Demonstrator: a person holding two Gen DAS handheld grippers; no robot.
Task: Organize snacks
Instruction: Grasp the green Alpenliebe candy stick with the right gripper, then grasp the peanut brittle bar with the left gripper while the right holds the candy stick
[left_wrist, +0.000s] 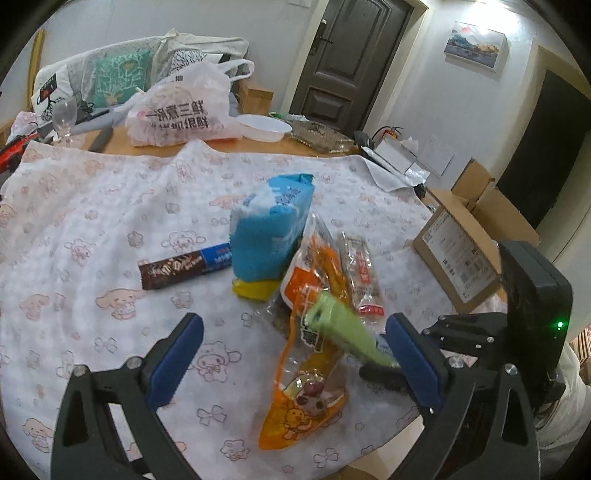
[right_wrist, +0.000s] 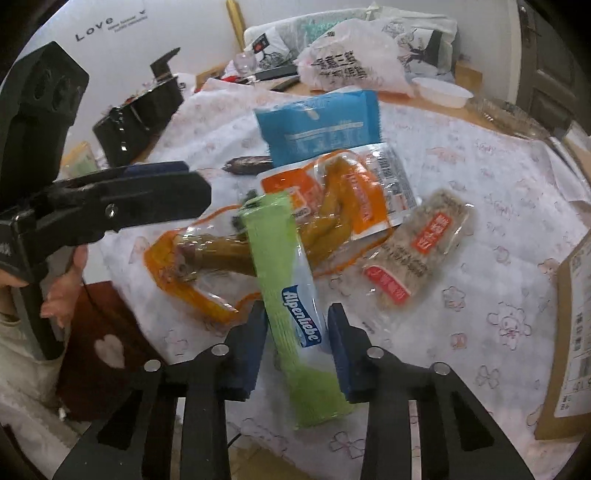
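Observation:
My right gripper (right_wrist: 297, 345) is shut on a green Alpenliebe candy roll (right_wrist: 291, 295), which is tilted over the snack pile. In the left wrist view the roll (left_wrist: 343, 332) sticks out beside the right gripper's black housing (left_wrist: 532, 291). My left gripper (left_wrist: 295, 356) stands open and empty above an orange chicken-feet pack (left_wrist: 306, 406). Beyond lie a blue bag (left_wrist: 269, 225), a brown chocolate bar (left_wrist: 181, 267), a yellow packet (left_wrist: 255, 288), an orange-and-white pack (right_wrist: 343, 192) and a clear packet with red labels (right_wrist: 417, 254).
A pink-patterned cloth (left_wrist: 92, 206) covers the table. At the far edge stand a printed plastic bag (left_wrist: 181, 110), a white bowl (left_wrist: 264, 127) and a wine glass (left_wrist: 66, 114). A cardboard box (left_wrist: 458, 254) sits at the right edge.

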